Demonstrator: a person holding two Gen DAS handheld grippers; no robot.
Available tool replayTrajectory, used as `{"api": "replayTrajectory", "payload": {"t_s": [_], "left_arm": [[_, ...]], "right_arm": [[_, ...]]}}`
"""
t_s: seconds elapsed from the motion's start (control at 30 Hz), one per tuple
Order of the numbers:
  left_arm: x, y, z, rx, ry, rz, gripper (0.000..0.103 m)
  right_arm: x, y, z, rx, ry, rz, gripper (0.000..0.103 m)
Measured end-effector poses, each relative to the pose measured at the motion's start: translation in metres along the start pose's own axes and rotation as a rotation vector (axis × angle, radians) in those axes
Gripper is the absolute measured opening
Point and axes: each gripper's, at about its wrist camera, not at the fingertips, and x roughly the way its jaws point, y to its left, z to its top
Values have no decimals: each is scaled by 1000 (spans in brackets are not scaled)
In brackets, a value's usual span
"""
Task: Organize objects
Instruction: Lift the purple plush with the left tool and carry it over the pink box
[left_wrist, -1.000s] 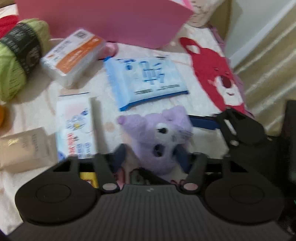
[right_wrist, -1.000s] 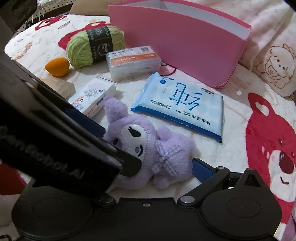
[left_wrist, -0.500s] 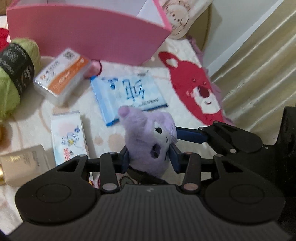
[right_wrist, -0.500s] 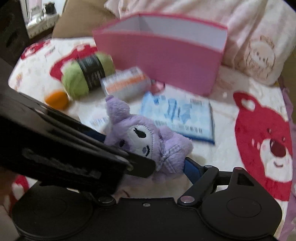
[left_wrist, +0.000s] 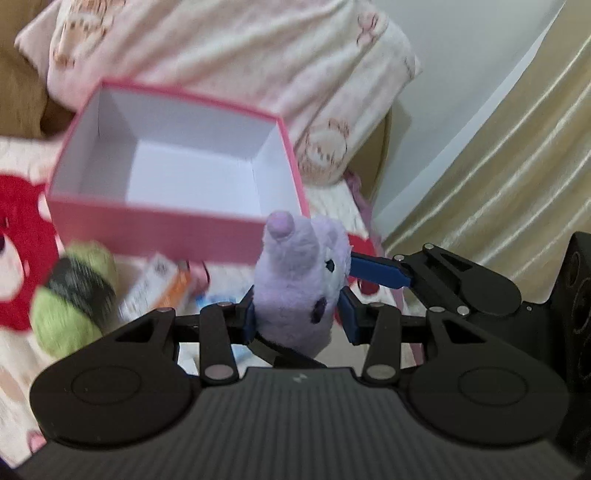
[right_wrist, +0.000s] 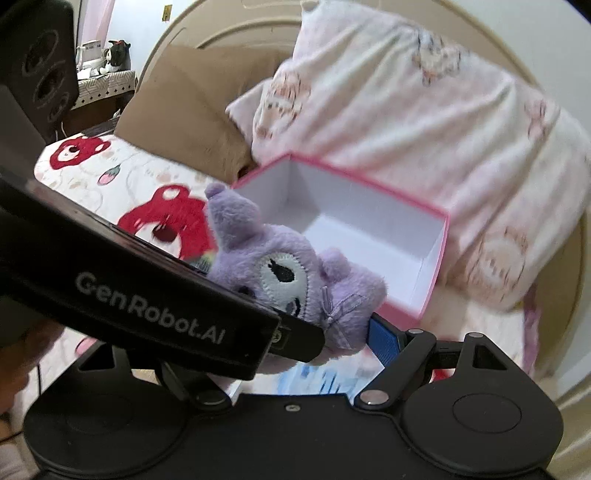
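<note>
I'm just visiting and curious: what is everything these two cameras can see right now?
Plush: one, purple, held up off the bed, near the box.
Box: one, pink outside, white inside, open, nothing seen in it.
Yarn: one ball, green with black band, on the bed left of the plush.
Packet: one, white and orange, blurred, below the box.
Blanket: one, cream with red bears.
Pillow: one, pale pink, behind the box.
Left gripper: black, blue jaws shut on the plush.
Right gripper: black, one blue jaw against the plush.

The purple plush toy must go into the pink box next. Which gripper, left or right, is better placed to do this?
Both grip it, but probably the left. The left gripper clamps the purple plush toy centrally, facing the open pink box. Of the right gripper, only one blue finger shows, pressing the toy's side.
</note>
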Motion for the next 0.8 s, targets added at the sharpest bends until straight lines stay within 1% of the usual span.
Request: {"api": "replayTrajectory", "payload": {"t_s": [0.1,0.17,0.27,0.33,0.43,0.57,0.73,0.8], "left_arm": [[0,5,20,7,-14,14,42],[2,8,32,5,-12,36,42],[10,13,49,15,-4,57,42],[17,18,61,28,-2,69,42],[27,25,76,43,-24,84,46],[38,40,92,9,-33,91,46],[62,61,111,-49,-14,73,46],[77,70,119,-94,12,69,46]], "right_arm": [[10,-8,24,-13,7,-28,86],[20,-13,33,-6,12,-29,86],[38,-20,42,15,7,-43,86],[47,-28,46,46,2,-37,86],[61,-42,55,92,-19,-33,86],[87,-58,66,178,-14,-5,86],[116,-71,75,207,10,-12,86],[130,-79,77,215,36,-16,86]]}}
